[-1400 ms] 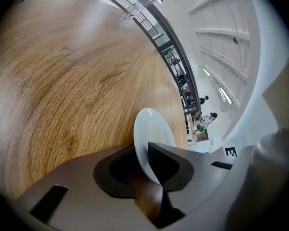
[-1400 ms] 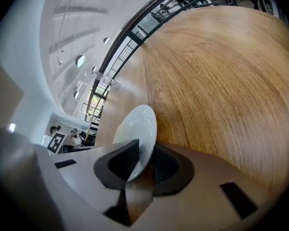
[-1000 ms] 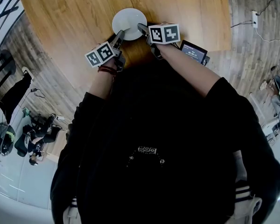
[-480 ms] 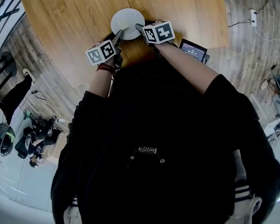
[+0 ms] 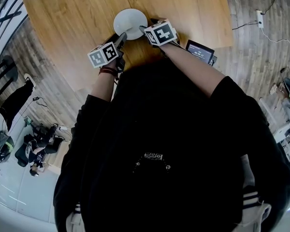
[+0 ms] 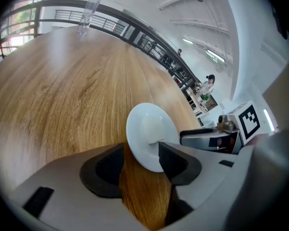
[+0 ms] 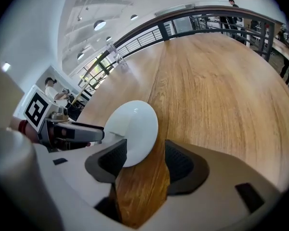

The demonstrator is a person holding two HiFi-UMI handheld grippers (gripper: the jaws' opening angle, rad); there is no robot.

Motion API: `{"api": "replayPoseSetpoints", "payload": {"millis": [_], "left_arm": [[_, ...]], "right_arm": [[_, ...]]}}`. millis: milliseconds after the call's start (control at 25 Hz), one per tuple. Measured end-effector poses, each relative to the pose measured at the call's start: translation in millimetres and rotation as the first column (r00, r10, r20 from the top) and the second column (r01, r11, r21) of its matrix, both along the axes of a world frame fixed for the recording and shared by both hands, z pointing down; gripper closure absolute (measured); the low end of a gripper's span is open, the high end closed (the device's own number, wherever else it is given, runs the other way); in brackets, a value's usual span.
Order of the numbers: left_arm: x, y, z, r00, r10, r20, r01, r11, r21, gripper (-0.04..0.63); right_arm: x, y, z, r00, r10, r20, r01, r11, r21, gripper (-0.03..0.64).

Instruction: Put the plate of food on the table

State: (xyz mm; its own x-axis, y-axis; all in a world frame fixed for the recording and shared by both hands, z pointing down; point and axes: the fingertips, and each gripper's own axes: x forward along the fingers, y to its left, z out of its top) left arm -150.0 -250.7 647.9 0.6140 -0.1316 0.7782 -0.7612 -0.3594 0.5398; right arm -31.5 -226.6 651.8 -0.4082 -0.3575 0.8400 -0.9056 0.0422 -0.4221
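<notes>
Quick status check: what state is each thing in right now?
plate: flat on the table, nothing visible on it
left gripper: open, jaws have just been opening, plate's rim between them
right gripper: open, jaws have just been opening, plate's rim between them
small screen: lit, by the table's edge

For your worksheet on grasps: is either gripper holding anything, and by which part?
Nothing is held. The left gripper and right gripper have just been opening; the white plate lies on the table, its rim between each pair of fingers but unpinched.
</notes>
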Motion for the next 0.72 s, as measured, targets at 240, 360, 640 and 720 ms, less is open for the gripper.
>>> {"api": "replayPoseSetpoints", "payload": {"millis": [240,360,640,720], "left_arm": [[-9,-2,-12,0.995,-0.096,-0.036,0.096,0.995,0.004,0.380],[-3,-3,-27,0.990,-0.116,-0.078,0.118,0.993,0.023,0.430],[29,3,-59,0.963,-0.133,-0.233,0.146,0.989,0.039,0.588],[39,4,-70,0.952,-0.145,-0.271,0.162,0.986,0.041,0.588]], "right_arm": [[7,2,-9,1.000,0.020,0.017,-0.021,1.000,0.005,0.380],[12,-6,-23,0.999,0.034,0.039,-0.035,0.998,0.043,0.383],[20,-13,-50,0.986,0.046,0.158,-0.062,0.993,0.097,0.592],[24,-14,-60,0.981,0.053,0.185,-0.075,0.990,0.118,0.594]]}}
